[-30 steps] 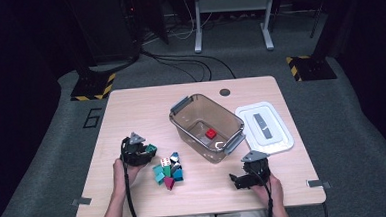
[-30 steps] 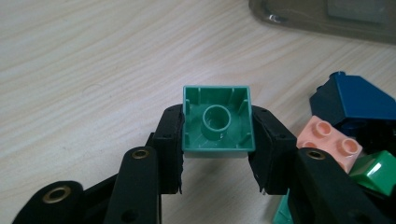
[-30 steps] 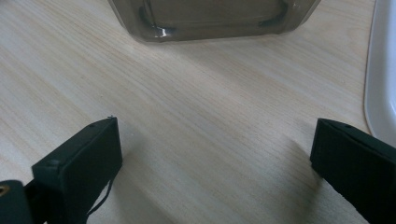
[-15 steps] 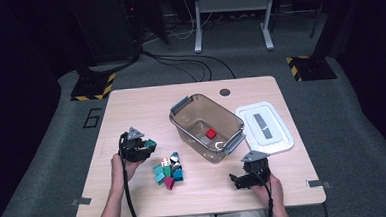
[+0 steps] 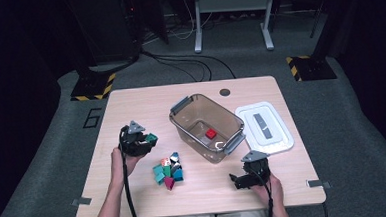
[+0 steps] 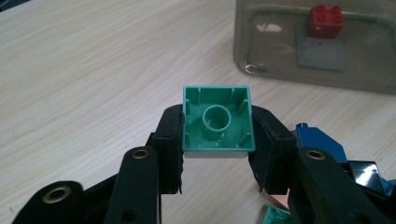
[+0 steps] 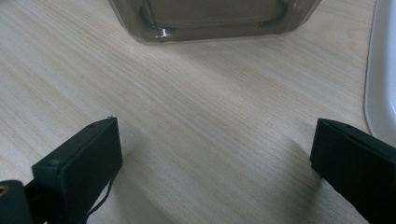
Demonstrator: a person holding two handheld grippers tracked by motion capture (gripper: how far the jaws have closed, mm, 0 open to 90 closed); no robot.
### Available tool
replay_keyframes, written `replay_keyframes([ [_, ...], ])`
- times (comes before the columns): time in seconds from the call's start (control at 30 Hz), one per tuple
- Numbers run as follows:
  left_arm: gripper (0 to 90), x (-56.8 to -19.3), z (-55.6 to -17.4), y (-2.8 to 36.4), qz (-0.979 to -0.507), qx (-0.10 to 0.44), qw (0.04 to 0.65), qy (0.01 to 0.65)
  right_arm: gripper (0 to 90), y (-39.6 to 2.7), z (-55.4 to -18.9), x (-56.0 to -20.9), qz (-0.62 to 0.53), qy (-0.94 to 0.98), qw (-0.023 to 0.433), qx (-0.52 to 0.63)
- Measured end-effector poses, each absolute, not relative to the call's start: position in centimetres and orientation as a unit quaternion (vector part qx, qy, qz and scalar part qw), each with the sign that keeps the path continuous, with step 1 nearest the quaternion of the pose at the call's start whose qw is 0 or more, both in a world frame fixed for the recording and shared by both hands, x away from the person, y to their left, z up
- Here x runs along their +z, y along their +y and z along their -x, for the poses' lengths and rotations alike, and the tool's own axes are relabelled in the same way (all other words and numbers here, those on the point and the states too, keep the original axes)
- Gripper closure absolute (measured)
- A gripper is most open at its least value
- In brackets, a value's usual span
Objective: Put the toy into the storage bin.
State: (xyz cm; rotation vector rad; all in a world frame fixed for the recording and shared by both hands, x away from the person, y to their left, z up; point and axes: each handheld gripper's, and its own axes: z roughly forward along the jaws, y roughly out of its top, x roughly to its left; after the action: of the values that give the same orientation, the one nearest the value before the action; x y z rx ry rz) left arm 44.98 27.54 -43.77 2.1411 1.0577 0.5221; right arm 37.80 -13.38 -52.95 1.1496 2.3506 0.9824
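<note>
Green brick (image 6: 217,119), a square toy block, is clamped between the two black jaws of the left gripper (image 6: 217,140); its hollow underside with one round tube faces the left gripper view, and bare wood of the bench (image 6: 93,70) shows beneath it. In the high view, the same brick (image 5: 151,138) sits at the tip of the left gripper (image 5: 141,142), raised over the bench (image 5: 131,106) at its left half. The right gripper (image 5: 237,180) rests near the front edge at the right, its jaws spread wide with nothing between them; in the right gripper view bare wood lies between the two pads. Between the two grippers, a small pile of loose bricks (image 5: 167,169) in teal, blue, magenta and white lies on the bench. Farther back stands a clear plastic tub (image 5: 182,124) with grey handles, holding a red brick (image 5: 211,133) on its floor. Just to the right of the tub lies its white lid (image 5: 277,134), flat on the bench. Beyond the bench, cables (image 5: 178,64) cross the grey floor.
</note>
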Motion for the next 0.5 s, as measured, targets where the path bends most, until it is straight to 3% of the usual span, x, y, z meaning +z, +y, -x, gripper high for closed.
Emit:
replay_keyframes([
  [0.5,58.6,-41.6,-45.4,26.7,-0.825,0.214,0.346,0.392,1.5,-13.4,-37.8,-53.0,-0.405,0.828,0.172,0.346],
])
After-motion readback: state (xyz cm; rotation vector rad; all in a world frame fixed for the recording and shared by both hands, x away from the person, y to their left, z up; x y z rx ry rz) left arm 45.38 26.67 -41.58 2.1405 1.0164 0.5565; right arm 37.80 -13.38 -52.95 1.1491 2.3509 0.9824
